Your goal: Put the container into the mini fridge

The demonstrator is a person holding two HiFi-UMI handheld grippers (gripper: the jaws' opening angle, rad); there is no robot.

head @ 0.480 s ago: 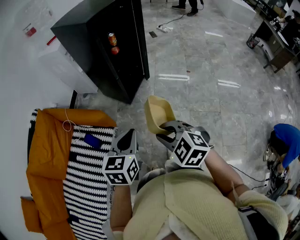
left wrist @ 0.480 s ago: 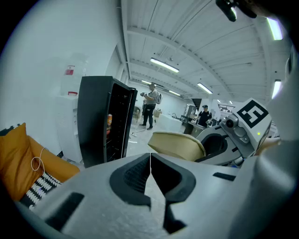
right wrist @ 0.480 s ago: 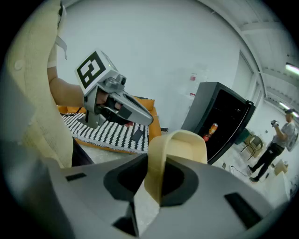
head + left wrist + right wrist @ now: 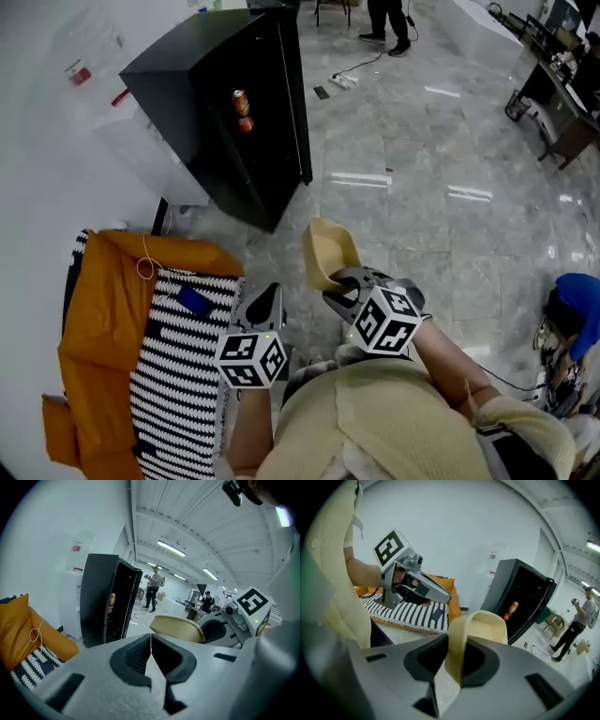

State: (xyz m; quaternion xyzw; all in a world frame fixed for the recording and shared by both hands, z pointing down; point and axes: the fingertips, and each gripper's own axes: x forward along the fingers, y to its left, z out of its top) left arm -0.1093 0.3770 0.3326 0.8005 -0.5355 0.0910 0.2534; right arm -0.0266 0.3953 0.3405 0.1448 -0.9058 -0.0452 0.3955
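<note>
Head view: the right tongs [image 4: 336,281] carry the beige container [image 4: 328,251] out in front of the person, above the grey floor [image 4: 422,187]. It is well apart from the black mini fridge [image 4: 220,103], whose interior shows a can [image 4: 241,101]. The left tongs [image 4: 265,305] ride alongside, near a striped cloth [image 4: 178,375].

Left gripper view: the left tongs are closed, pads meeting with nothing between them. Judged idle, kept clear of the load.

Right gripper view: the right tongs clamp one wall of the container, pads either side of the rim, so the container stands above the tongs. The fridge opening lies ahead, presumably why the container is held forward. Judgement: carrying stage, insertion not yet begun.
</note>
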